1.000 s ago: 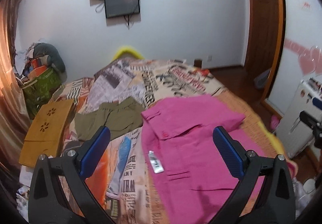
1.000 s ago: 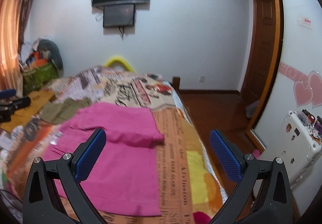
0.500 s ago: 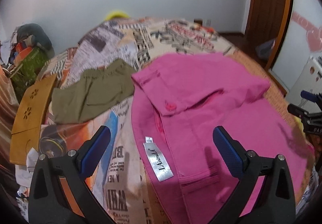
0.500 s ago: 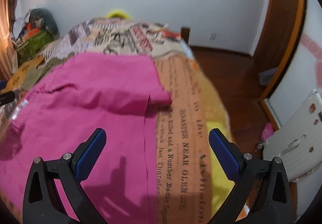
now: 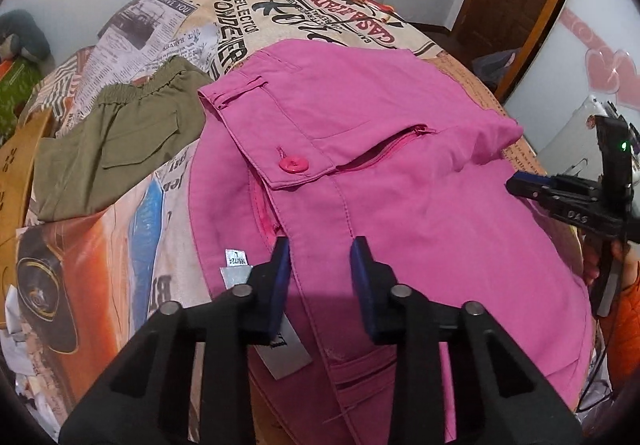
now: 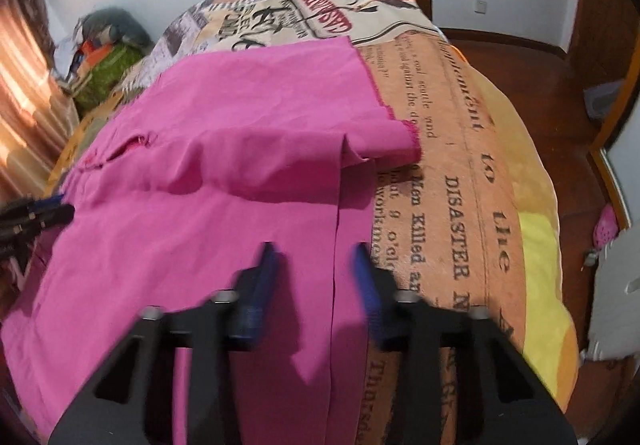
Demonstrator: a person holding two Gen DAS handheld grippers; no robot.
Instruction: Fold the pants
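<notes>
- Your left gripper point(image 5: 319, 249) is low over the pink pants point(image 5: 400, 173), pads parted with a gap between them and nothing pinched; the waistband seam runs up through that gap.
- Just ahead of your left fingers point(image 5: 280, 265), the waistband flap lies folded over, with the pink button point(image 5: 293, 165) on it and the open zipper point(image 5: 384, 153) beyond, to the right of the button.
- The white label point(image 5: 236, 269) sits right against the outer side of your left-hand pad, partly hidden under it.
- Off to the left of those fingers, well apart, the olive shorts point(image 5: 116, 145) lie flat on the newspaper-print bedspread point(image 5: 280, 13), beside the pink cloth.
- Your right gripper point(image 6: 316, 261) hovers over the leg end of the pants, pads also spread and holding nothing; the frame is blurred here, so whether the tips touch the cloth, I cannot tell.
- A fabric edge of the pants runs down between your right fingers point(image 6: 262, 277), and the bedspread shows bare just outside the right-hand pad.
- Ahead of the right fingers, one leg is doubled over the other, its frayed hem point(image 6: 408, 141) resting on the orange print.
- In the left wrist view, your right gripper appears at the far right edge, above the pink cloth.
</notes>
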